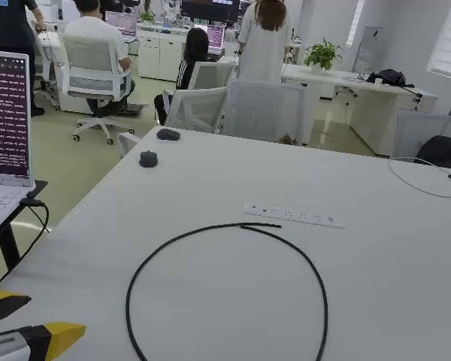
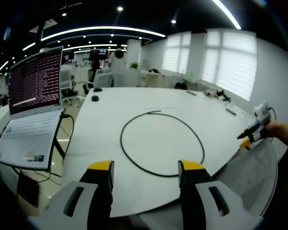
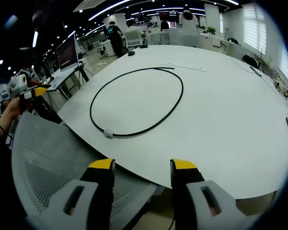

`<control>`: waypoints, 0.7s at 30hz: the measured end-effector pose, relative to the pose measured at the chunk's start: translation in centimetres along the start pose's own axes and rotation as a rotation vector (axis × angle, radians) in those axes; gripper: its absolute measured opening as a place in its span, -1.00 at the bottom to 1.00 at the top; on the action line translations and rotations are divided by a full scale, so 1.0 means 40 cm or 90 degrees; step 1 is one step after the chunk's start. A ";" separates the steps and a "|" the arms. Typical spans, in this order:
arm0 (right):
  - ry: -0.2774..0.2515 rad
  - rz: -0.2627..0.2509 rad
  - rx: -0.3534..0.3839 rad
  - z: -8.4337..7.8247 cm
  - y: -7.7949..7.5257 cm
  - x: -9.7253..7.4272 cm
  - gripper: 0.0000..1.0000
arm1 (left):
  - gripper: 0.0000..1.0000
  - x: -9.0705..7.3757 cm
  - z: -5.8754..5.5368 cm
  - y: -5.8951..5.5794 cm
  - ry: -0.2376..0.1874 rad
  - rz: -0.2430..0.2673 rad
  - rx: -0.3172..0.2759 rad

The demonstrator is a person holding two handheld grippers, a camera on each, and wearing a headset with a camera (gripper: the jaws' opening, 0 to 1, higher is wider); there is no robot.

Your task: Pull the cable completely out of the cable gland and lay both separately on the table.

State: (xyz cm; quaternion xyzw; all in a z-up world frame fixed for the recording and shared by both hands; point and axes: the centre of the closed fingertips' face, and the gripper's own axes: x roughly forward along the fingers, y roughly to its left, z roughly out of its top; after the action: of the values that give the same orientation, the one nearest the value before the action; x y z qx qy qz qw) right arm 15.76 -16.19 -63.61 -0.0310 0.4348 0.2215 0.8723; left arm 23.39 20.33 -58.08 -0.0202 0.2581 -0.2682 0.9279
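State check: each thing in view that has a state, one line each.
cable: looped flat on the table, threaded through the gland
cable gland: on the cable, not pulled off
left gripper: open, empty
right gripper: open, empty
laptop: open, screen lit

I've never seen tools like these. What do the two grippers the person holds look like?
Both look alike. The left gripper and the right gripper each have two broad grey jaws capped with bright yellow tips, and each jaw has a dark oval slot. Where one gripper shows from farther off in the other's view, the body behind its jaws looks whitish.
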 end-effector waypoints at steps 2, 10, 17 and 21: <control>0.004 0.004 -0.002 -0.005 0.004 0.001 -0.17 | 0.05 -0.002 0.000 0.001 -0.004 -0.001 -0.002; -0.001 -0.001 0.000 -0.007 -0.003 0.000 -0.18 | 0.17 -0.011 -0.001 0.027 -0.003 0.028 -0.002; -0.009 -0.005 0.007 -0.001 -0.006 -0.002 -0.23 | 0.17 -0.033 -0.019 0.045 0.013 0.033 -0.001; -0.073 0.053 0.093 0.041 0.026 0.003 -0.25 | 0.17 -0.038 -0.012 0.047 0.007 0.040 -0.008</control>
State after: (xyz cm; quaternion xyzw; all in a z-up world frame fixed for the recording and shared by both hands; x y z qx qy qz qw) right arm 16.60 -14.79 -62.55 0.0634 0.3998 0.2266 0.8859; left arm 22.98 22.77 -58.12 -0.0168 0.2657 -0.2376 0.9342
